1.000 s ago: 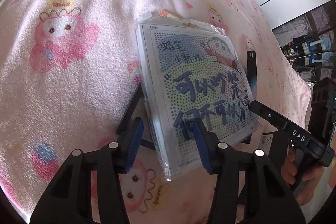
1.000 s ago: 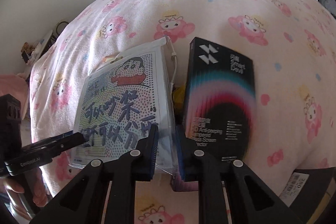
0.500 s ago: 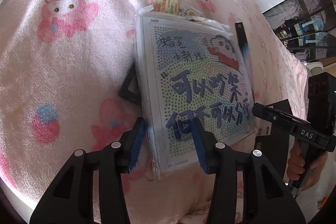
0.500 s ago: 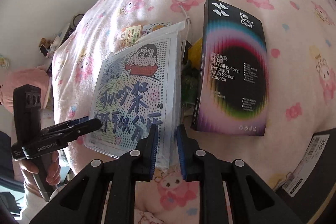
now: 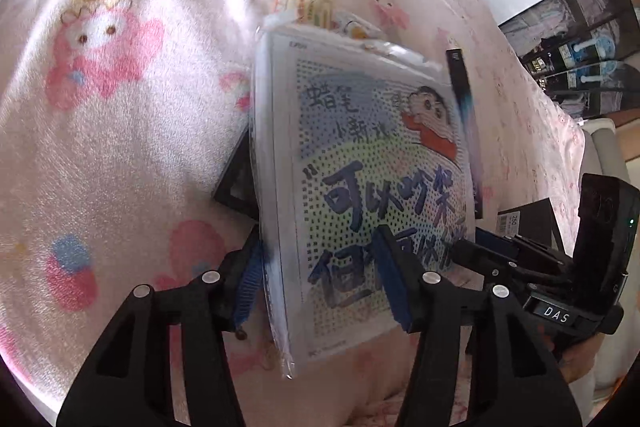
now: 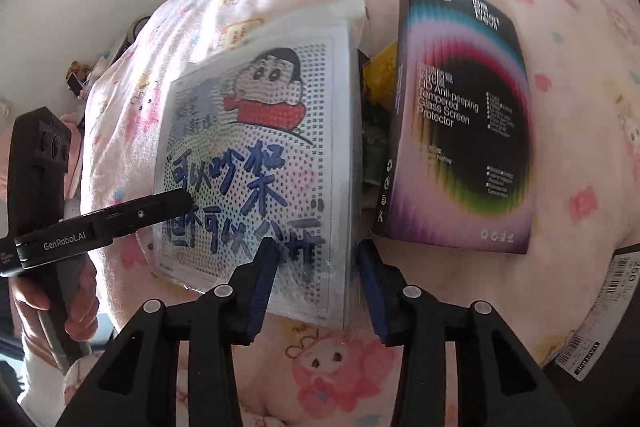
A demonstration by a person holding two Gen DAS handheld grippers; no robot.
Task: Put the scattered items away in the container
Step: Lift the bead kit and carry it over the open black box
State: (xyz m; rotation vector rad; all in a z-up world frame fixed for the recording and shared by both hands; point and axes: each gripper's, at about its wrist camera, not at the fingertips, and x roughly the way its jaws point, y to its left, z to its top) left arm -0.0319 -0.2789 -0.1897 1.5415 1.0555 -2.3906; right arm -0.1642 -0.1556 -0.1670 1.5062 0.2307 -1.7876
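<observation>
My right claw (image 6: 316, 283) was pinching the cartoon pack (image 6: 256, 163); now both it and my left claw (image 5: 320, 279) are opening, letting it drop by the black box (image 6: 460, 115) at 2 o'clock

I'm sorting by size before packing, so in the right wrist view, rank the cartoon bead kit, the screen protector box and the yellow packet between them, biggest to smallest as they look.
1. Cartoon bead kit, close with
2. screen protector box, too near to separate surely.
3. Yellow packet, mostly hidden.
</observation>
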